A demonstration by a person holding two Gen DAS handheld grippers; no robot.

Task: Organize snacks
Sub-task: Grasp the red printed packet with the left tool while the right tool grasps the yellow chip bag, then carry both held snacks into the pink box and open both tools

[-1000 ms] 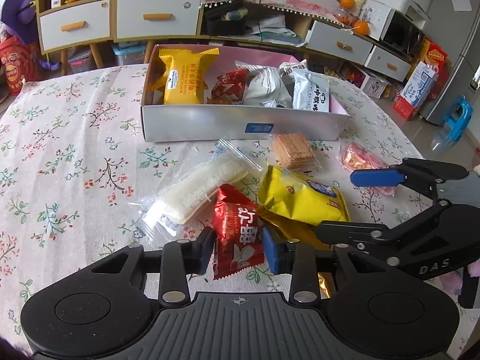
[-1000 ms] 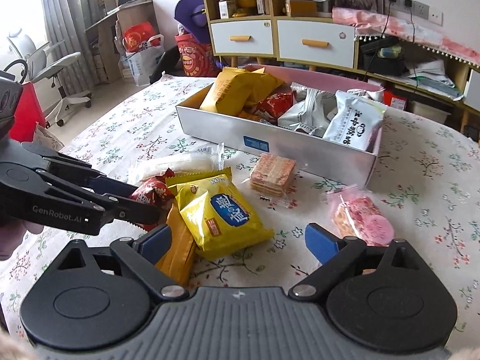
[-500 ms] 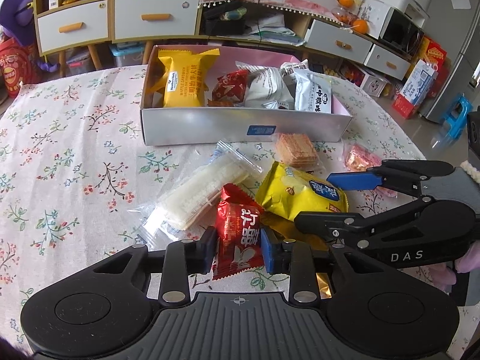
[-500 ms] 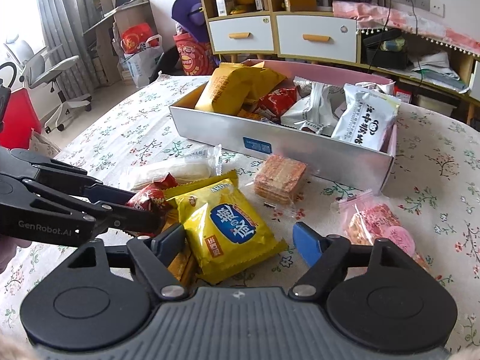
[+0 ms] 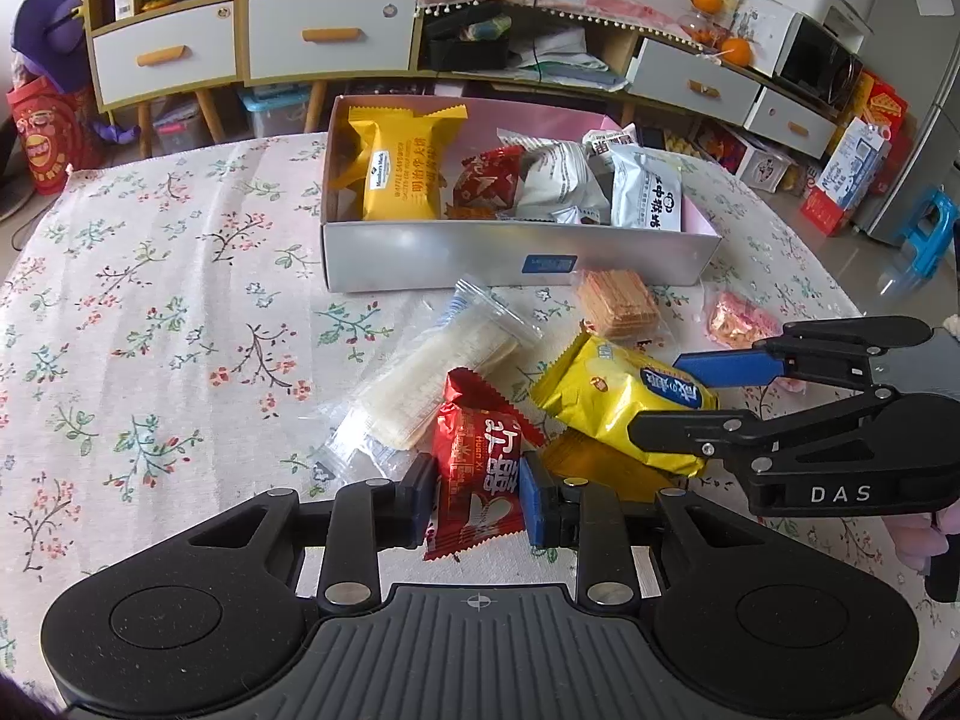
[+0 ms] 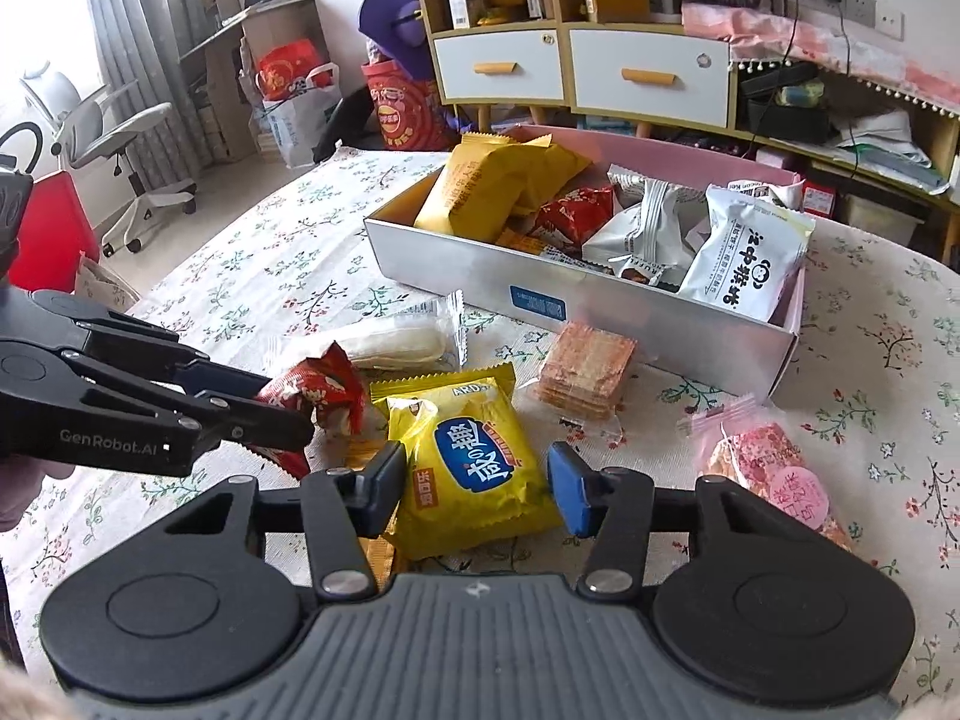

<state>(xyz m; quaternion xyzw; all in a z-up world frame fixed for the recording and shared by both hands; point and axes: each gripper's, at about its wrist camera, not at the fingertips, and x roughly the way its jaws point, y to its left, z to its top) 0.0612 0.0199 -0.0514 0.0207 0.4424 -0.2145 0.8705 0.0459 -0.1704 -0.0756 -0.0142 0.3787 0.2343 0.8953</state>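
The left gripper (image 5: 471,498) is pinched on a small red foil snack packet (image 5: 480,468), which lies low over the floral tablecloth (image 5: 150,324), well short of the grey open cardboard box (image 5: 516,261) already holding snacks. The right gripper (image 6: 474,492) is spread, its jaws straddling a yellow glossy snack bag (image 6: 474,468) without visibly pressing it.

Risks judged: the red packet is held by its body only, so foil slip or crushed contents are possible on lifting. The two grippers sit close together; a collision is likely if both are raised at once. The yellow bag rests partly on an orange wrapper (image 5: 600,462), which could be dragged along.

Writing read: "GenRobot.AI" and "DAS" on gripper bodies; "ARD" on the yellow bag; Chinese characters on both packets.
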